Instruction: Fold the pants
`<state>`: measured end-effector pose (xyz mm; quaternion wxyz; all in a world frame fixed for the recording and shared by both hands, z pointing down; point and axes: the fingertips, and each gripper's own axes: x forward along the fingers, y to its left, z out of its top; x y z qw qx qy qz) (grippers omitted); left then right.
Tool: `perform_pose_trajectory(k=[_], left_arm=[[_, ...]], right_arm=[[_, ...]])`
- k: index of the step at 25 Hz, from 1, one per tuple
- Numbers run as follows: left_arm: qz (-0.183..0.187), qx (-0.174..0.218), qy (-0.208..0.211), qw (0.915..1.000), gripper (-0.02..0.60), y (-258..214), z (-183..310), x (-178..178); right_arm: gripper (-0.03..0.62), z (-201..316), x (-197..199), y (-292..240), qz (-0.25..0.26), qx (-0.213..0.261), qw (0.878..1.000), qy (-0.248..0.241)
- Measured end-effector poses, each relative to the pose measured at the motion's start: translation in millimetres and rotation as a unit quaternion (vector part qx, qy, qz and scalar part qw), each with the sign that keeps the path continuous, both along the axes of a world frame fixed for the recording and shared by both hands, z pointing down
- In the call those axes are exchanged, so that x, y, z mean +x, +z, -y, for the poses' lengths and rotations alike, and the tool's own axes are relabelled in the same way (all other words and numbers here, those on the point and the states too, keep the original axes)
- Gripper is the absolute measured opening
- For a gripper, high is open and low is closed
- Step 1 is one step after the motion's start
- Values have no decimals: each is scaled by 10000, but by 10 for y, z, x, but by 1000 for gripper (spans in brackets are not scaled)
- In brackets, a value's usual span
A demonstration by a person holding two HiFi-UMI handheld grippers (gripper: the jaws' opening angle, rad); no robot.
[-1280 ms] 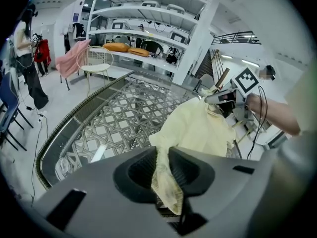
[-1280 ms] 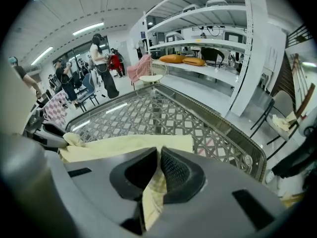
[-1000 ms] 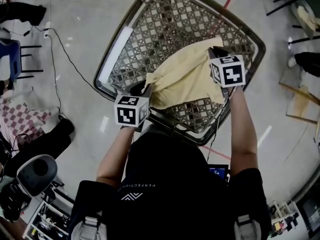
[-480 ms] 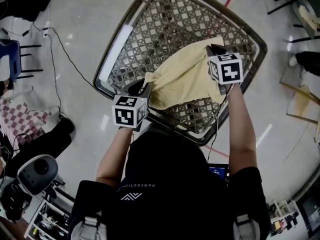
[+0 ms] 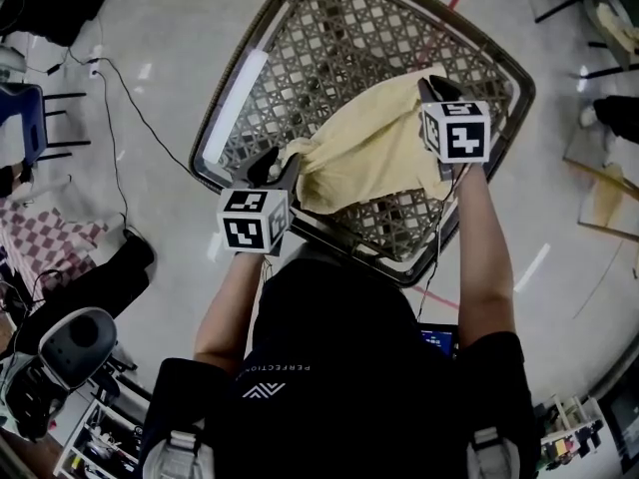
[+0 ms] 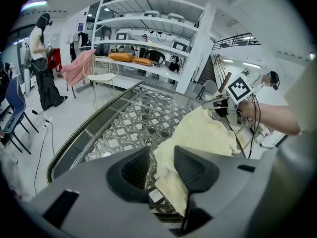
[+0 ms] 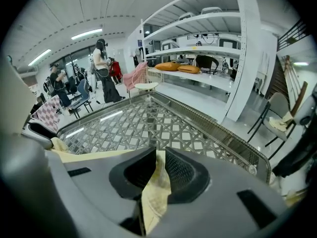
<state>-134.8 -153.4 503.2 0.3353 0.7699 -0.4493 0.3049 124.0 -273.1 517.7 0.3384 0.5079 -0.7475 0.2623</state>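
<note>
The pants [image 5: 369, 153] lay apparently half-folded on the bench [image 5: 329, 48]; right hand-held gripper [image 7: 157, 170] pinched one corner, left hand-held gripper [image 6: 161, 172] was opening around another.

Pale yellow pants [image 5: 369, 153] lie on a table [image 5: 339, 48] patterned in grey-and-white lattice weave.

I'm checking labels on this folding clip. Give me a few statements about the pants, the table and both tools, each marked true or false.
1. The pants are pale yellow. True.
2. The pants lie on the floor. False: they lie on the lattice table.
3. The right tool is shut on the pants. True.
4. The left tool has its jaws pressed together. False: they stand apart and are opening, with the pants' edge between them.
</note>
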Motion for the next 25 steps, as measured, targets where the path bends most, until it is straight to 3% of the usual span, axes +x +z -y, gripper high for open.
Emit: perform_pose_trajectory(k=[5,13,25], left_arm=[[-5,120,-109,9999,170,-82,5,-96],[21,368,-381,9986,172,-248,98,-279],[-56,-1,590,9982,140,-145,-488,170]], right_arm=[[49,47,94,-217,52,331,9991,242],[49,-200,107,-249,212,205,9990,325],[49,-941,-170,-138,817,-295,9961,177]])
